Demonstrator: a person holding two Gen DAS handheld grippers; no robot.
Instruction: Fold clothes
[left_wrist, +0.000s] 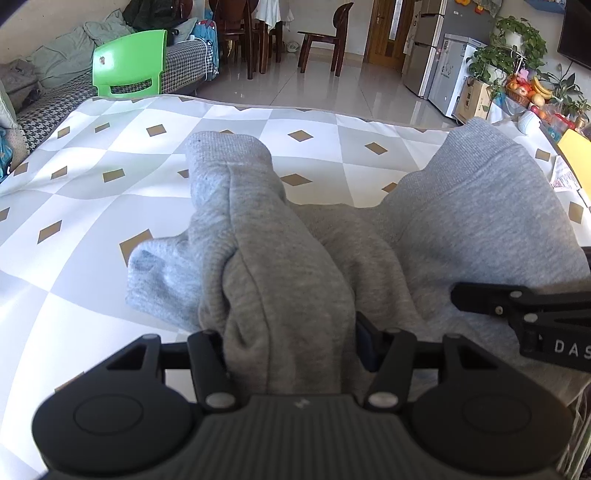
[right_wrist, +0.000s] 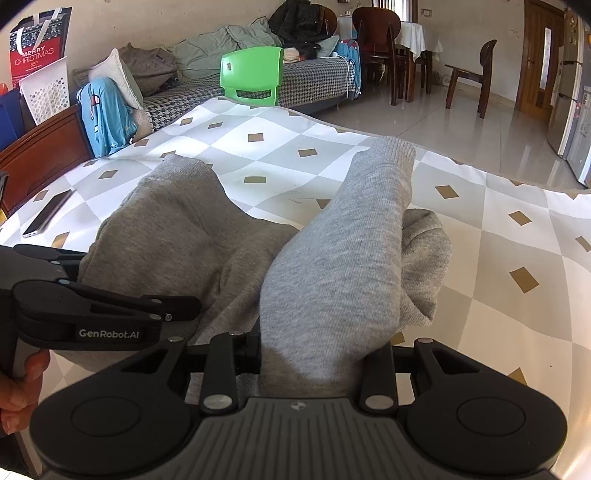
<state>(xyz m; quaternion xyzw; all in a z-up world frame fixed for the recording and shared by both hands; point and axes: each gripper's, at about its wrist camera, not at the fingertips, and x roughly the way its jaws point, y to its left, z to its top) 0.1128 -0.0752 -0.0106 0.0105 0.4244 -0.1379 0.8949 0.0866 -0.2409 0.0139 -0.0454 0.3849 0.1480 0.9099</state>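
Note:
A grey fleece garment (left_wrist: 461, 221) lies bunched on the diamond-patterned tablecloth (left_wrist: 92, 155). In the left wrist view my left gripper (left_wrist: 290, 343) is shut on a thick fold of it, and a ribbed cuff (left_wrist: 225, 147) rises beyond the fingers. My right gripper (left_wrist: 517, 314) reaches in from the right over the cloth. In the right wrist view my right gripper (right_wrist: 314, 354) is shut on another part of the grey garment (right_wrist: 332, 258), whose ribbed cuff (right_wrist: 388, 151) points away. The left gripper (right_wrist: 110, 310) comes in from the left, held by a hand (right_wrist: 22, 387).
A phone (right_wrist: 48, 214) lies on the tablecloth (right_wrist: 498, 236) at the left. A green chair (right_wrist: 251, 70) stands at the table's far edge, with a sofa piled with clothes behind it. Yellow papers (left_wrist: 572, 155) sit at the right edge.

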